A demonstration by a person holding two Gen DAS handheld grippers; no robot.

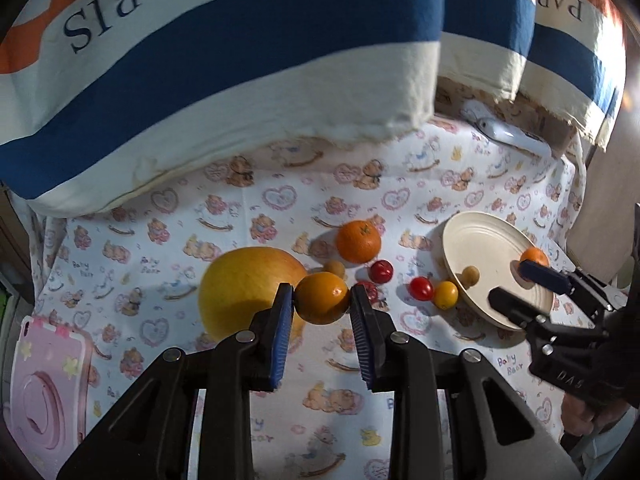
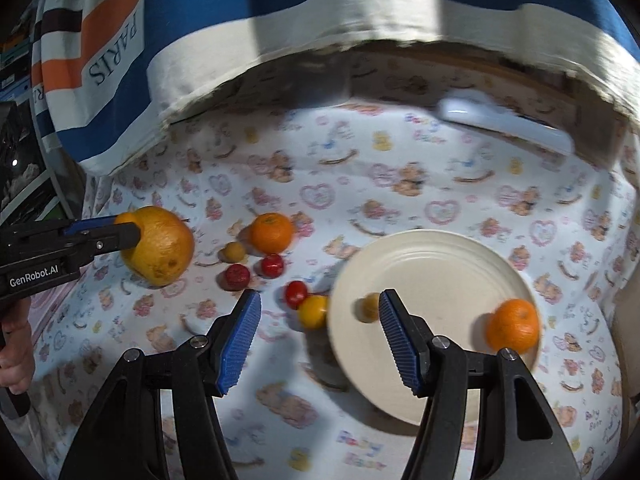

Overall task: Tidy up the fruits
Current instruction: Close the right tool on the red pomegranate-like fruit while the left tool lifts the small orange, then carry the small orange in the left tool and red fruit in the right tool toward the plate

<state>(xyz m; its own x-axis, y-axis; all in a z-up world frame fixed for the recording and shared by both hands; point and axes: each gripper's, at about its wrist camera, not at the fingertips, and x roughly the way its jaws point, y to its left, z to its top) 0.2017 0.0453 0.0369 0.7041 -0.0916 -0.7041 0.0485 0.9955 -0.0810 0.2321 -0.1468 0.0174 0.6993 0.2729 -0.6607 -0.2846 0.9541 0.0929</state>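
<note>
My left gripper [image 1: 322,299] is shut on a small orange [image 1: 322,298], just in front of a big yellow grapefruit [image 1: 244,286]. In the right wrist view the left gripper [image 2: 128,230] shows at the left beside the grapefruit [image 2: 160,246]; the held orange is mostly hidden there. My right gripper [image 2: 320,328] is open and empty, over the left edge of a cream plate [image 2: 436,280]. The plate holds an orange [image 2: 513,325] and a small tan fruit [image 2: 369,307]. A loose orange [image 2: 272,232], red tomatoes [image 2: 296,294] and a yellow tomato [image 2: 313,312] lie on the cloth.
The table has a bear-print cloth [image 2: 400,184]. A striped "PARIS" cloth [image 1: 200,60] hangs across the back. A white object [image 2: 504,124] lies at the back right. A pink case [image 1: 48,384] lies at the left front.
</note>
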